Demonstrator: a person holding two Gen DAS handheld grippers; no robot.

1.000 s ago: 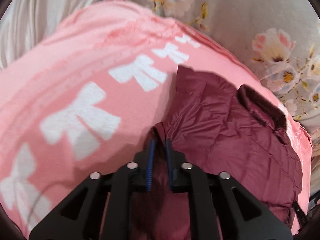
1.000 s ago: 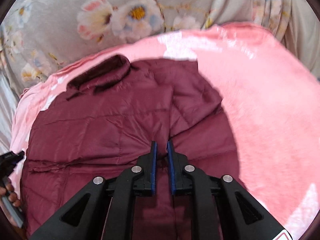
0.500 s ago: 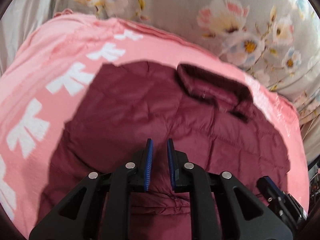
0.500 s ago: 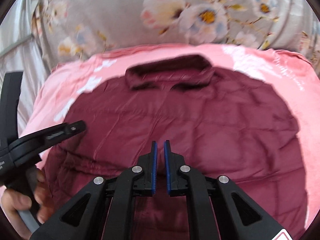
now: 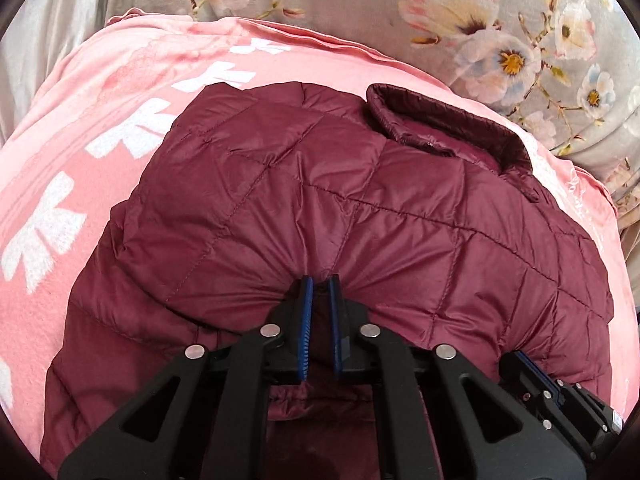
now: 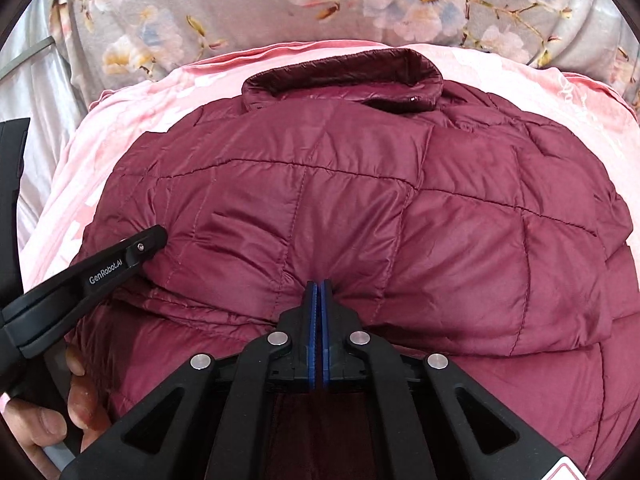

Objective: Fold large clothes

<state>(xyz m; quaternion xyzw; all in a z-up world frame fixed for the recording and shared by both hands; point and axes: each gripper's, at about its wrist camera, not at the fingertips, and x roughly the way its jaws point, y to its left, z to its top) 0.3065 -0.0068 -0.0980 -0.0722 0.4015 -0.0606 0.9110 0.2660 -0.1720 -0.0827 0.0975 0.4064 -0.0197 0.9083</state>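
A big pink blanket [image 5: 120, 128] is covering the bed, and the dark red puffy jacket [image 5: 360, 208] is lying on it, collar [image 6: 344, 76] at the far end. The fold looks partly done: the near part is sitting doubled over.

The left gripper [image 5: 319, 280] is closing its fingers, with jacket cloth bunching between them. The right gripper [image 6: 319, 284] is pinched tight on the folded edge.

Next, both probably need to lift together and carry the edge toward the collar.

No boxes or baskets are showing.
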